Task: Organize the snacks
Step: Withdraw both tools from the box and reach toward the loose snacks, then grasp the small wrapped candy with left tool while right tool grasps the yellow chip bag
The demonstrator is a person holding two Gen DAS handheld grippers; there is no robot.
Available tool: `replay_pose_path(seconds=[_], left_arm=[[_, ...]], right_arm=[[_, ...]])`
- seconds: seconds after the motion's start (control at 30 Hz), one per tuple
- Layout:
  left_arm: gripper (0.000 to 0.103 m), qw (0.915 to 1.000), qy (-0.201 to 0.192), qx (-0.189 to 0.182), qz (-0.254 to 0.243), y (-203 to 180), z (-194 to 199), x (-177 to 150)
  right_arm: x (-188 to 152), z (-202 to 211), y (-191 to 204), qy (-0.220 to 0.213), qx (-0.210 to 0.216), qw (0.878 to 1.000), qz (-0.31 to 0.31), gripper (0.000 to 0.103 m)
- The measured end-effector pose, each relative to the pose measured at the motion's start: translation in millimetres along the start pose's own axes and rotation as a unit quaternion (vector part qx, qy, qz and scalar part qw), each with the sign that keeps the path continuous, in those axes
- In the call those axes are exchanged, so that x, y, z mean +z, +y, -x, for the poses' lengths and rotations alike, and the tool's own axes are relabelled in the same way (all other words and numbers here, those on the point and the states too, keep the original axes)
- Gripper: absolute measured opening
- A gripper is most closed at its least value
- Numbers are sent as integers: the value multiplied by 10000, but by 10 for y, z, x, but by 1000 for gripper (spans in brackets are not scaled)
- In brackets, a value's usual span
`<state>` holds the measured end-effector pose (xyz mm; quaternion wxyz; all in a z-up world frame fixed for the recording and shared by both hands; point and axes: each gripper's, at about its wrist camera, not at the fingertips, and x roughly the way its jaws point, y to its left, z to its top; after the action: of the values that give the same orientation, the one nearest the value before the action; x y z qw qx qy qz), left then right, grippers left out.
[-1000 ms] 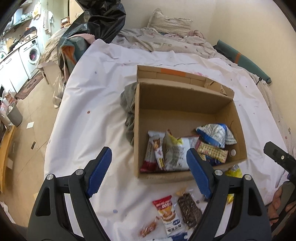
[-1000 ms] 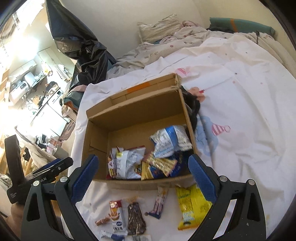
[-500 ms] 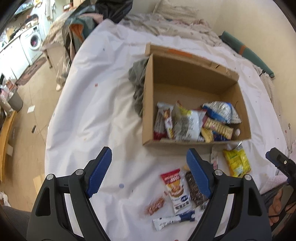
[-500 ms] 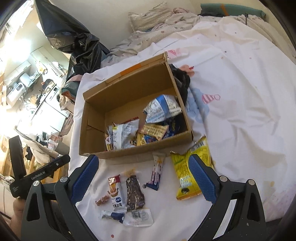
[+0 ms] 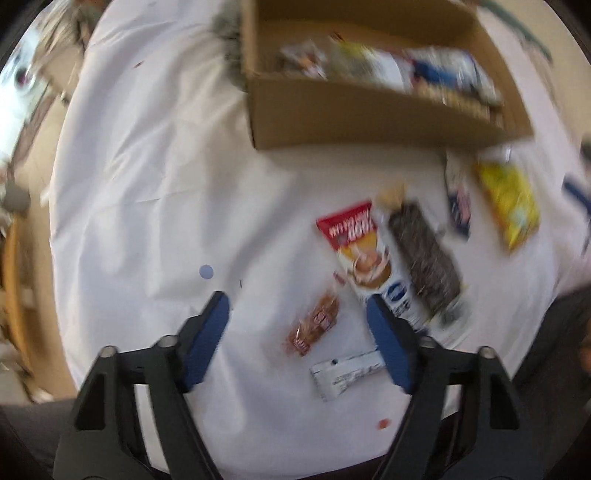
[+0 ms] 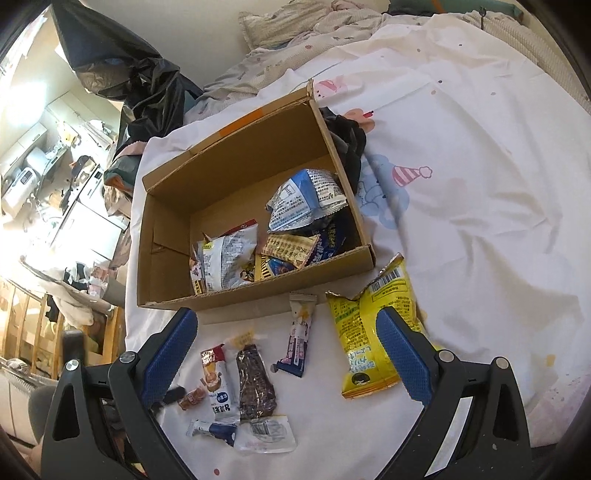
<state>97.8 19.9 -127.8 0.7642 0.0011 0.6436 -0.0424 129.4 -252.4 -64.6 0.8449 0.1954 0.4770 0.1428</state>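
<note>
A cardboard box (image 6: 236,166) on the white bedsheet holds several snack packs; it shows blurred in the left wrist view (image 5: 369,114). In front of it lie loose snacks: a yellow bag (image 6: 369,328), a slim purple-white bar (image 6: 301,332), a dark bar (image 6: 255,380), a red-white pack (image 6: 218,384), a small brown candy (image 6: 190,398) and a white-blue wrapper (image 6: 212,430). My left gripper (image 5: 299,332) is open low over the small brown candy (image 5: 314,323), near the red-white pack (image 5: 365,254). My right gripper (image 6: 288,350) is open and empty above the loose snacks.
A dark cloth (image 6: 347,144) lies against the box's right side. A black plastic bag (image 6: 144,85) and rumpled bedding (image 6: 295,33) sit beyond the box. The bed's left edge drops to the floor and kitchen area (image 6: 55,192).
Both grippers have pulled back from the box and dropped toward the loose snacks. The left one moved fast, its view is blurred, and it now sits over the small brown candy.
</note>
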Motion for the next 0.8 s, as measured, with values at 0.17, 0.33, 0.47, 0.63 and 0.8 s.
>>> replay_pose_path(seconds=[0.17, 0.33, 0.47, 0.63, 0.8], left_arm=[[51, 9989, 433, -47, -191, -85, -222, -42], [15, 9969, 381, 449, -522, -216, -289, -87], [15, 9988, 243, 268, -329, -164, -134, -87], [15, 9990, -214, -214, 331, 21, 164, 2], [15, 9961, -507, -266, 673, 127, 348, 60]], right_arm=[[25, 25, -60, -8, 50, 9999, -125, 100], [37, -1, -232, 121, 161, 9981, -581, 100], [59, 8, -374, 105, -139, 9967, -793, 100], [55, -155, -420, 365, -1002, 9925, -597, 100], [36, -421, -241, 725, -1451, 9867, 144, 100]])
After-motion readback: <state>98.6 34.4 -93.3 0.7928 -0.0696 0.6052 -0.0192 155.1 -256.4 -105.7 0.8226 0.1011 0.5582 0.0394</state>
